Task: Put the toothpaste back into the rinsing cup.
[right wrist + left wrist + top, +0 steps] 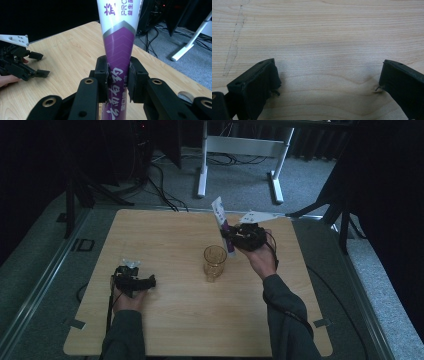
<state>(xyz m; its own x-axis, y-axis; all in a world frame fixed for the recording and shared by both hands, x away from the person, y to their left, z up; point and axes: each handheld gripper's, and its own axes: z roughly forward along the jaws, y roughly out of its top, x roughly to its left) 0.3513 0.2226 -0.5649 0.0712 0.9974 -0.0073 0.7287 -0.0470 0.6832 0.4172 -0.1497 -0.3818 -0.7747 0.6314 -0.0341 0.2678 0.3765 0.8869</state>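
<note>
- Clamped between my right gripper's (117, 77) black jaws, the purple-and-white tube (117, 47) stands lifted, tilted above the amber glass (214, 262) mid-table.
- My left gripper (150, 281) rests spread wide, unloaded, low over the wooden table (324, 37).

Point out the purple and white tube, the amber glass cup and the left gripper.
purple and white tube (117, 47), right gripper view, purple middle section.
amber glass cup (215, 262), high view, its side wall.
left gripper (327, 82), left gripper view, between its open jaws.
</note>
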